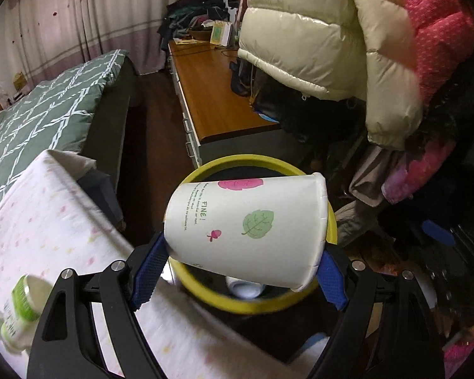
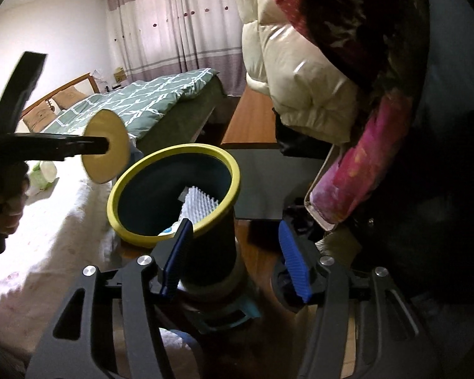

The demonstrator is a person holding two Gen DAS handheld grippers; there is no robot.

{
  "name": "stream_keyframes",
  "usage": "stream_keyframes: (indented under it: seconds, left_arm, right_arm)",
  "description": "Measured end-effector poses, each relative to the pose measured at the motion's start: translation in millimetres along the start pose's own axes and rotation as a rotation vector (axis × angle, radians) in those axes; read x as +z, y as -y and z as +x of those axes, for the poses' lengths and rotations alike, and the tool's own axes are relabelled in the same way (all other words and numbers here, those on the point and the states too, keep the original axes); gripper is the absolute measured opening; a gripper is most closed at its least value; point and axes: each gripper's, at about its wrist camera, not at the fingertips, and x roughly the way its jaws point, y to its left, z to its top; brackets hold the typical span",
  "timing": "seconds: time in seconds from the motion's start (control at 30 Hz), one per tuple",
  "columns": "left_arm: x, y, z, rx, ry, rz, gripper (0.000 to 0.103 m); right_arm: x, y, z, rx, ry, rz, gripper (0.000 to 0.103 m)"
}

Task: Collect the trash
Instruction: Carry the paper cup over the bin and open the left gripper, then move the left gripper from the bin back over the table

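My left gripper (image 1: pixel 241 271) is shut on a white paper cup (image 1: pixel 246 227) with leaf prints. It holds the cup on its side just above the mouth of a dark trash bin with a yellow rim (image 1: pixel 331 218). In the right wrist view the cup (image 2: pixel 106 147) shows end-on at the left, beside the bin (image 2: pixel 173 189), held by the left gripper. The bin holds white trash (image 2: pixel 197 205). My right gripper (image 2: pixel 233 259) is open and empty, close in front of the bin, its left blue pad (image 2: pixel 177 259) near the rim.
A small white bottle with a green label (image 1: pixel 19 312) lies on the pale patterned cloth surface (image 1: pixel 47 237) at the left. A bed with a green quilt (image 1: pixel 47 107), a wooden desk (image 1: pixel 215 94) and hanging puffy coats (image 1: pixel 316 38) surround the bin.
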Motion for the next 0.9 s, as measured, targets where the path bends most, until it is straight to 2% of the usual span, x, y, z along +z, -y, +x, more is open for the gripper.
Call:
stream_keyframes:
  seconds: [0.1,0.17,0.23,0.37,0.5,0.6,0.73,0.87,0.9]
  left_arm:
    - [5,0,12,0.006,-0.007,-0.014,0.082]
    - [6,-3,15,0.010,-0.010,-0.028,0.090]
    - [4,-7,9,0.002,0.001,-0.047,0.090]
    - [-5,-19,-22,0.003,0.046,-0.063,0.090]
    - [-34,-40,-80,0.039,0.135,-0.091,0.092]
    - [-63,-61,-116,0.104,0.168,-0.115,0.093]
    - [-116,-97,-165,0.232,0.213,-0.177,0.093]
    - [-183,-144,-216,0.418,0.250,-0.279,0.093]
    - [-193,-152,-223,0.445,0.251,-0.295,0.094]
  right_arm:
    - [0,2,1,-0.002,0.000,0.007,0.055]
    - [1,0,1,0.002,0.000,0.008,0.055]
    - [0,-3,0,0.007,0.001,0.005,0.055]
    - [0,-9,1,0.022,-0.001,-0.001,0.056]
    - [0,-19,4,0.045,-0.002,-0.012,0.058]
    - [2,-34,7,0.065,-0.006,-0.033,0.059]
    - [7,-56,11,0.093,-0.007,-0.064,0.059]
    - [16,-91,20,0.143,-0.016,-0.111,0.059]
    - [19,-102,22,0.159,-0.017,-0.128,0.059]
